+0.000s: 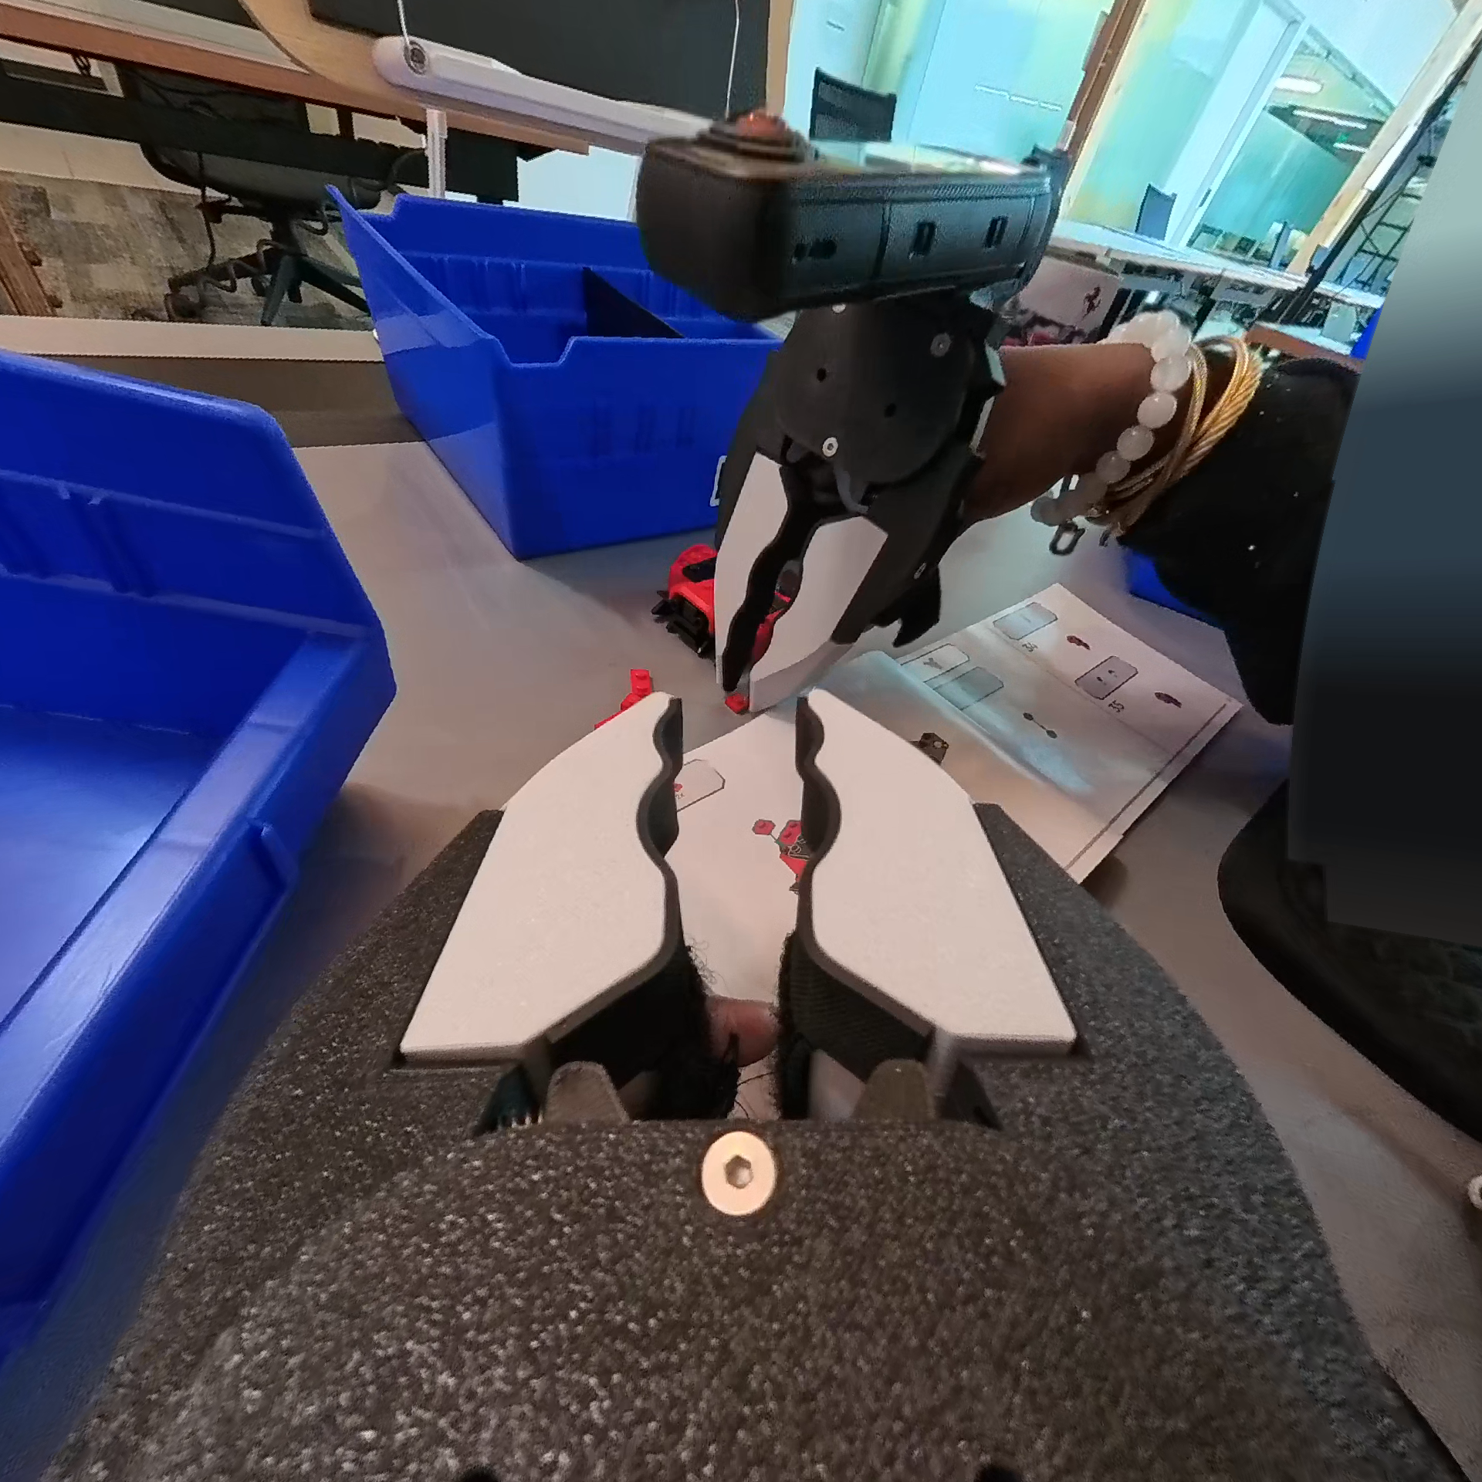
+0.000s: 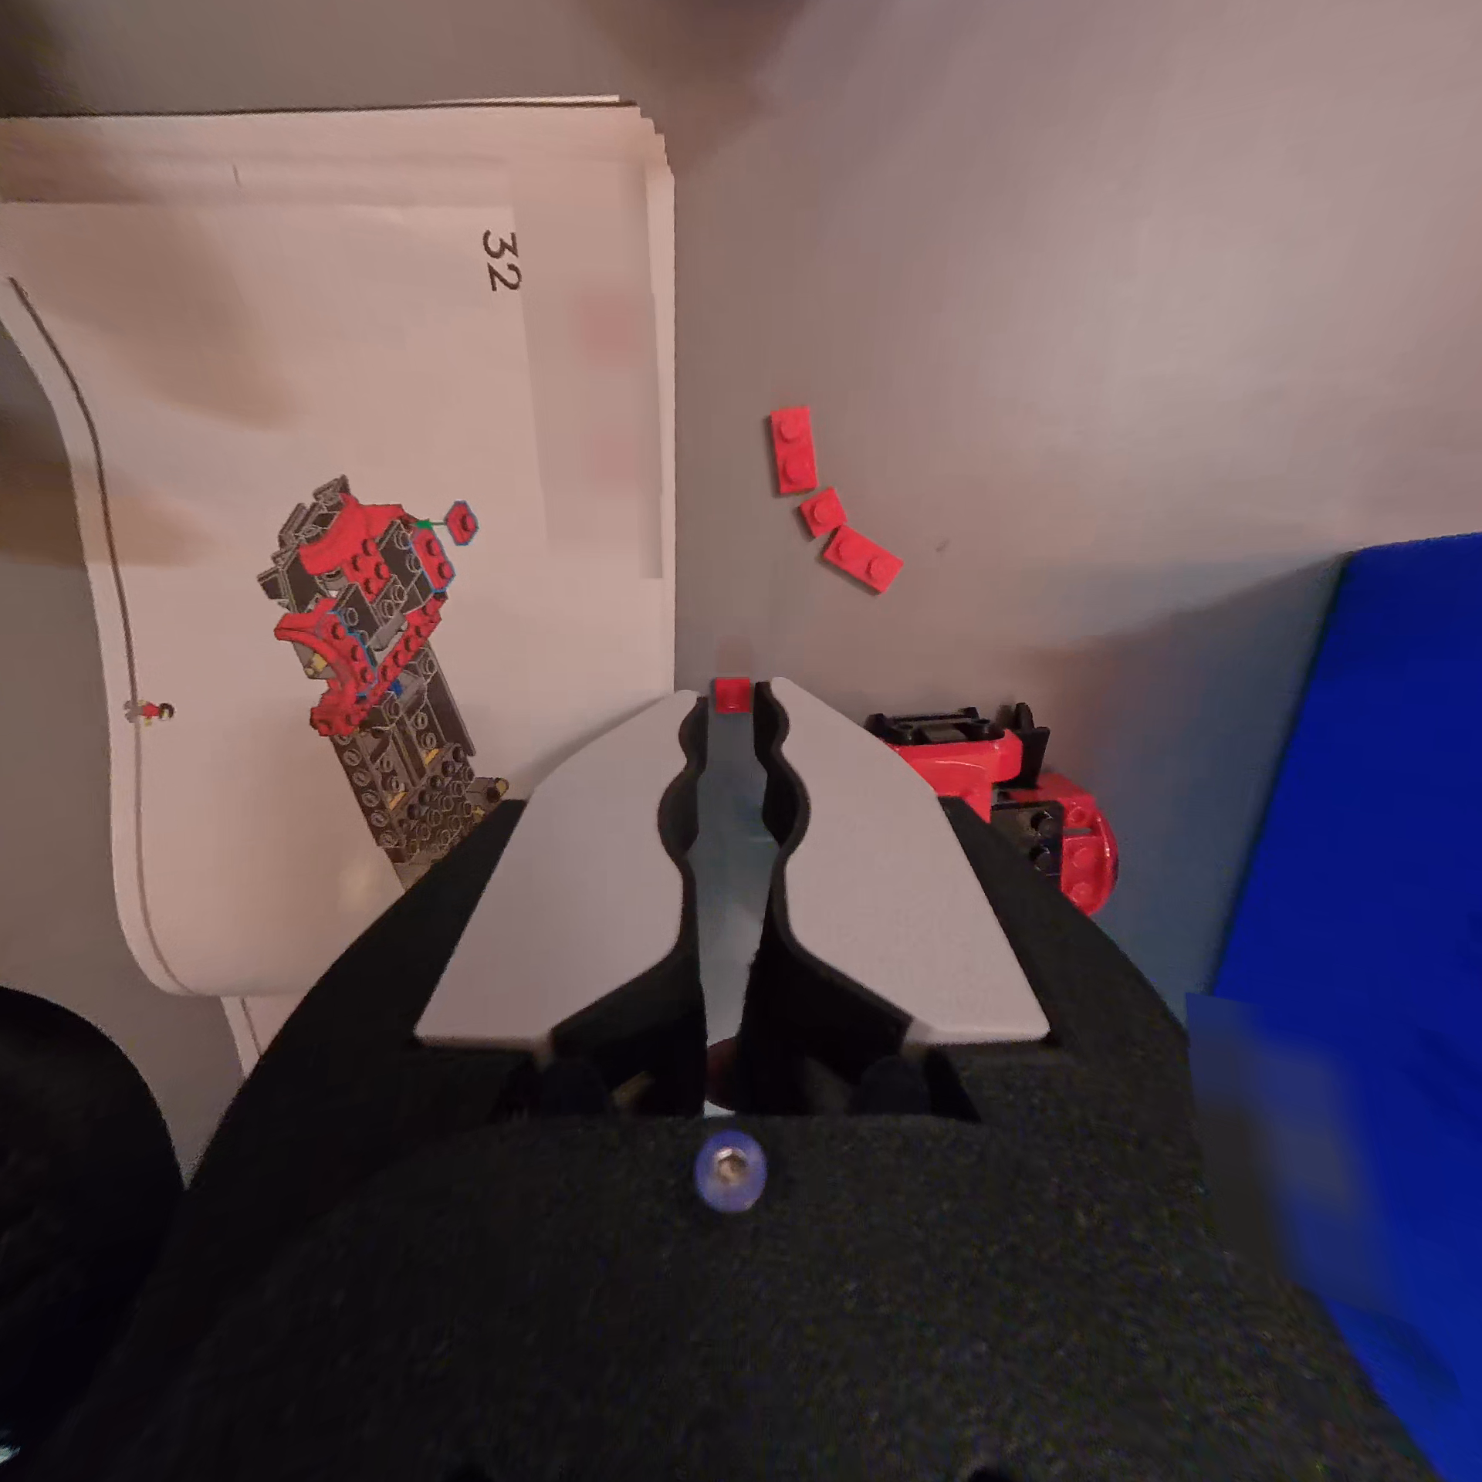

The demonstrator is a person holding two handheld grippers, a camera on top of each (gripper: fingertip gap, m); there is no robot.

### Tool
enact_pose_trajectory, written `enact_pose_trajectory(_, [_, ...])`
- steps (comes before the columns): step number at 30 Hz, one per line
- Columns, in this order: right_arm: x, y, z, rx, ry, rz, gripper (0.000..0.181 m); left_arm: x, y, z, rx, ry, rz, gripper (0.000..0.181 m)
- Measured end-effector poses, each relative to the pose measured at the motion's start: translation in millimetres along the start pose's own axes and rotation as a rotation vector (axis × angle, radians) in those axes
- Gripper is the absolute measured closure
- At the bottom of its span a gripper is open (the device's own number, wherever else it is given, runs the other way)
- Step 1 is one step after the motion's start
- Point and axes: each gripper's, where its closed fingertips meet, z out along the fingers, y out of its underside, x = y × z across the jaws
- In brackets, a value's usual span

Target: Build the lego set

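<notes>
A large blue bin (image 1: 160,802) fills the left of the left wrist view, its visible floor bare; a second blue bin (image 1: 545,385) stands farther back on the grey table (image 1: 497,641), split by a dark divider, its contents out of sight; an open instruction booklet (image 2: 361,481) lies flat beside them; the part-built red and black lego model (image 2: 1002,794) sits on the table between booklet and bin; three loose red plates (image 2: 834,505) lie in a curved row just beyond it; the right gripper (image 2: 732,696) is clenched on a tiny red square piece (image 2: 732,694) at its tips, low over the table by the booklet's edge; the left gripper (image 1: 738,710) is released, jaws apart with nothing between them.
</notes>
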Motion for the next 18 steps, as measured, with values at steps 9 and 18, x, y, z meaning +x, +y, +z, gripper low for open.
enact_pose_trajectory(9, [4.6,0.3,-21.7,0.049,0.030,-0.014,0.174,-0.2,-0.6,-0.6,0.006,0.003,-0.008,0.155])
enact_pose_trajectory(18, [16.0,13.9,-39.5,0.030,0.041,-0.031,0.174,0.0,-0.9,-1.1,0.010,0.003,-0.006,0.155])
